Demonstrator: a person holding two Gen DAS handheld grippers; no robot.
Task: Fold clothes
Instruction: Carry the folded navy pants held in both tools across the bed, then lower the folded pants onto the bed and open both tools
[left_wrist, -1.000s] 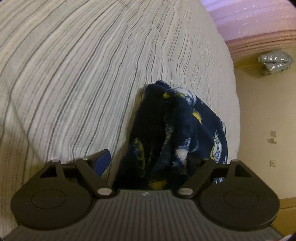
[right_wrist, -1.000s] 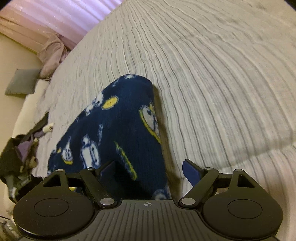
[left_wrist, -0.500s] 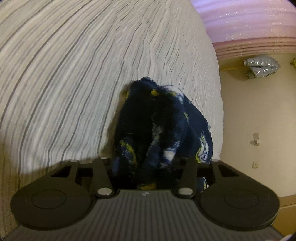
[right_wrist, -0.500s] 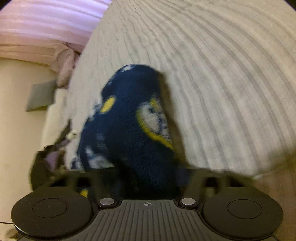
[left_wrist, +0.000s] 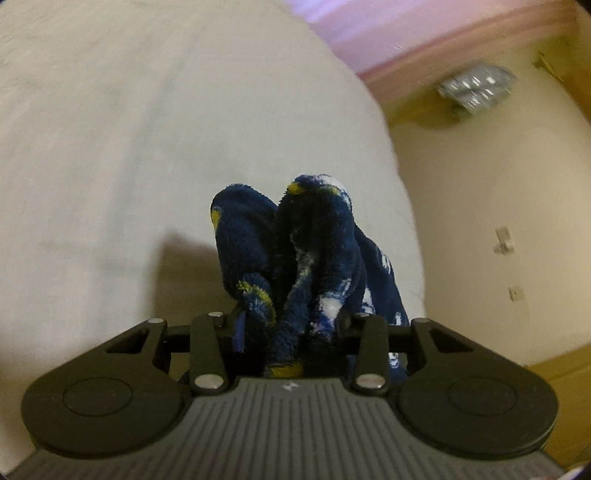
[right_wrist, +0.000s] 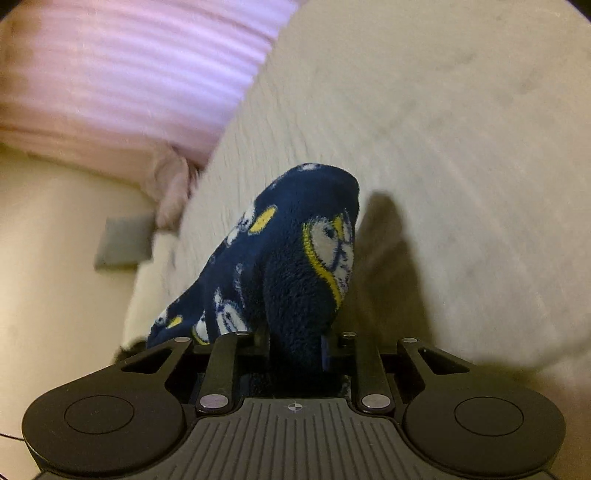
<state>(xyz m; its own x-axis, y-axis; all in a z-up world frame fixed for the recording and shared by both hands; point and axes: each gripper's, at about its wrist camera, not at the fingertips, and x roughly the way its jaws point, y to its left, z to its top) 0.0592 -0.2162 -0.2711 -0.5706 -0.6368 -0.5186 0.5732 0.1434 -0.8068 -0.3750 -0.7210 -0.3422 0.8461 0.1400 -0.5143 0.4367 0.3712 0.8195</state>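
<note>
Two grippers, left gripper, right gripper, clamping bunched navy fleece, bed blurred

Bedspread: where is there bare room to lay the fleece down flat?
Left wrist view: the bedspread is bare left of and beyond the navy fleece. Right wrist view: bare to its right. Crowded: the bed edge with the pink cloth.

Setting: a bedroom in a home. You work over a bed spread with a pale cover, blurred here. Beyond its far edge you see pink curtains with a bunched end, cream walls carrying small wall plates, and a grey cushion lying beside the bed. A silvery bundle sits up near the wall.
</note>
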